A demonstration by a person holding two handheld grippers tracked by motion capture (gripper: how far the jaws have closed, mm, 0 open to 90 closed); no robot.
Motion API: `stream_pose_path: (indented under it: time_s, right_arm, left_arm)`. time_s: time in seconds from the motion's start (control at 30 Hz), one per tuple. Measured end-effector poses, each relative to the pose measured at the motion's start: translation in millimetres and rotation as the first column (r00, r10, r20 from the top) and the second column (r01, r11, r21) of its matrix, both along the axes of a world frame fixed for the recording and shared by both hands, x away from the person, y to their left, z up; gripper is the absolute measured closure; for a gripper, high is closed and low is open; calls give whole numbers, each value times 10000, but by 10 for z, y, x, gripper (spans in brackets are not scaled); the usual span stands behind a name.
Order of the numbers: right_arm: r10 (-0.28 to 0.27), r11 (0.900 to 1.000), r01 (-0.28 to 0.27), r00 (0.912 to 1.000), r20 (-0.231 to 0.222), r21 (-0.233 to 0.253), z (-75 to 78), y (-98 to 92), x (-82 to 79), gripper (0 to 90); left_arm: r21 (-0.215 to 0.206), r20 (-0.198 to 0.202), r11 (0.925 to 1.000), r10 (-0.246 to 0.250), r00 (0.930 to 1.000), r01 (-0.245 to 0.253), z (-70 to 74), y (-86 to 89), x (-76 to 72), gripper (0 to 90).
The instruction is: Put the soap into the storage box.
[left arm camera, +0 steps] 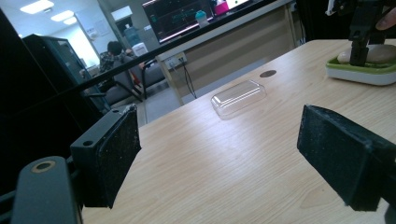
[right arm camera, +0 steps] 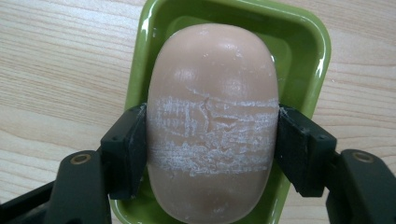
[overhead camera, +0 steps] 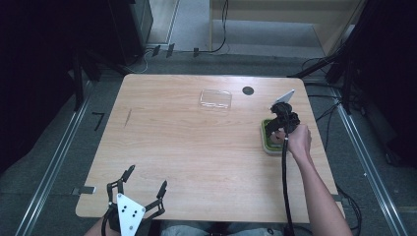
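A pale pink oval soap bar (right arm camera: 212, 116) with a scuffed white band lies in a green dish (right arm camera: 322, 42). My right gripper (right arm camera: 212, 142) is shut on the soap, one jaw pressed against each long side. In the high view this gripper (overhead camera: 282, 122) stands over the dish (overhead camera: 268, 143) near the table's right edge, held by a hand. The left gripper view shows the dish (left arm camera: 369, 74) and soap (left arm camera: 380, 53) at the far right. My left gripper (overhead camera: 146, 179) hovers open at the table's front left edge, its pads (left arm camera: 116, 154) wide apart and holding nothing.
A clear plastic lid (overhead camera: 215, 99) lies at the back middle of the wooden table (overhead camera: 196, 147), also visible as the lid (left arm camera: 238, 97) ahead of the left gripper. A dark round hole (overhead camera: 248, 90) sits beside it. Black cables and frames surround the table.
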State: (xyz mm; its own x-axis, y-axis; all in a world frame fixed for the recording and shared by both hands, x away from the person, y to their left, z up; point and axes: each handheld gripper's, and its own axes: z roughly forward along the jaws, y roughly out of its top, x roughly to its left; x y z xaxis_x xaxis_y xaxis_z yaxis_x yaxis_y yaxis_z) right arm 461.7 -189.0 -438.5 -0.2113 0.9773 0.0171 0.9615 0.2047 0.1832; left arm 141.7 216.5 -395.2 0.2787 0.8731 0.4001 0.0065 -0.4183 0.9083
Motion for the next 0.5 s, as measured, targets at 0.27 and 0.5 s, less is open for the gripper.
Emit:
stream_pose_path:
  time_s: [0.27,0.5]
  right_arm:
    - [-153,9999,153,9999,28,80,-36,-17,4,330]
    - [-204,9997,204,9998,-23,115,-60,-17,8,329]
  left_arm:
    - [19,14,10000,-8,10000,8,0,1,-2,138]
    - [29,22,10000,-18,10000,18,0,2,-5,138]
